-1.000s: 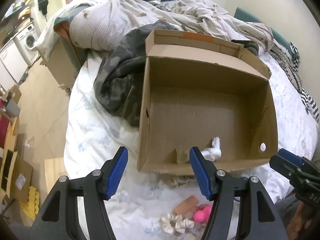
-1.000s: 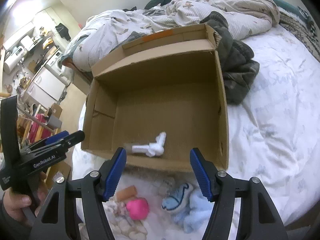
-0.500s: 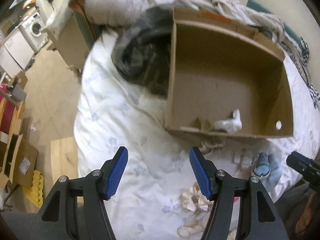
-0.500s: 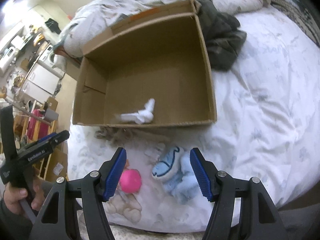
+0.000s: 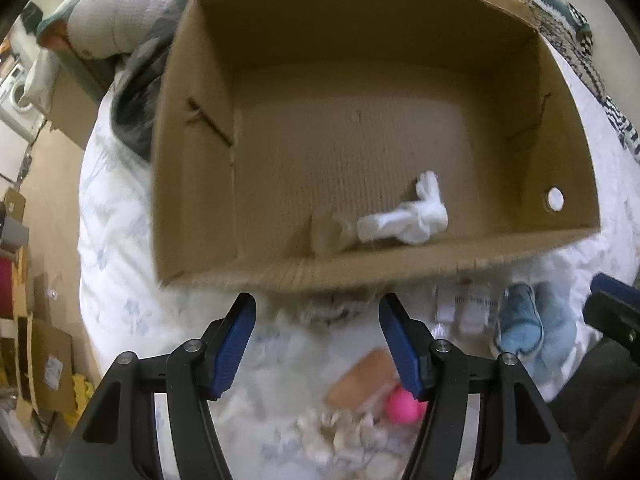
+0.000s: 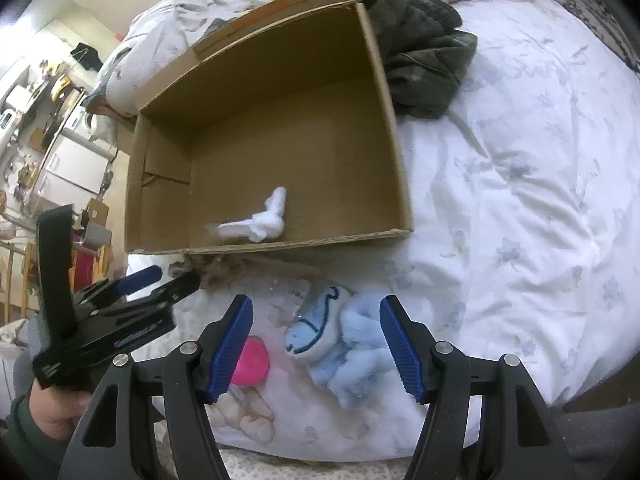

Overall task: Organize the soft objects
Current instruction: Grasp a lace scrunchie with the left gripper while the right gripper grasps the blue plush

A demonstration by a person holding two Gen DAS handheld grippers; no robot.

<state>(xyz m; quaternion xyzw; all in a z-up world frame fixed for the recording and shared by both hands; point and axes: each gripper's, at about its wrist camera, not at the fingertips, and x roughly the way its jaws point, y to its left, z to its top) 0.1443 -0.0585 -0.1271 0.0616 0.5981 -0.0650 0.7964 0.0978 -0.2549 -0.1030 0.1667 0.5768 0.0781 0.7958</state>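
Observation:
An open cardboard box [image 5: 192, 168] [image 6: 396, 160] lies on the bed with a white cloth piece [image 5: 408, 216] [image 6: 260, 220] inside near its front wall. In front of the box lie a light blue plush [image 6: 340, 340] [image 5: 524, 324], a pink ball [image 6: 250, 366] [image 5: 402, 404], a tan piece [image 5: 360, 378], a cream floral soft item [image 5: 348, 436] [image 6: 244, 412] and a brownish tuft [image 6: 220, 268]. My left gripper [image 5: 316, 344] [image 6: 160, 280] is open above the sheet just before the box. My right gripper [image 6: 316, 344] hangs open over the blue plush, not touching it.
A dark green garment [image 6: 420, 60] [image 5: 136, 80] lies beside the box, rumpled bedding [image 6: 192, 20] behind it. The white floral sheet [image 6: 520, 180] stretches to the right. The floor with boxes [image 5: 44, 360] and a washing machine [image 5: 16, 92] is at the left bed edge.
Both grippers sank toward the bed and tilted further down. The left view swung back over the box front. The blue plush now sits between the right fingers in view. Both stayed open.

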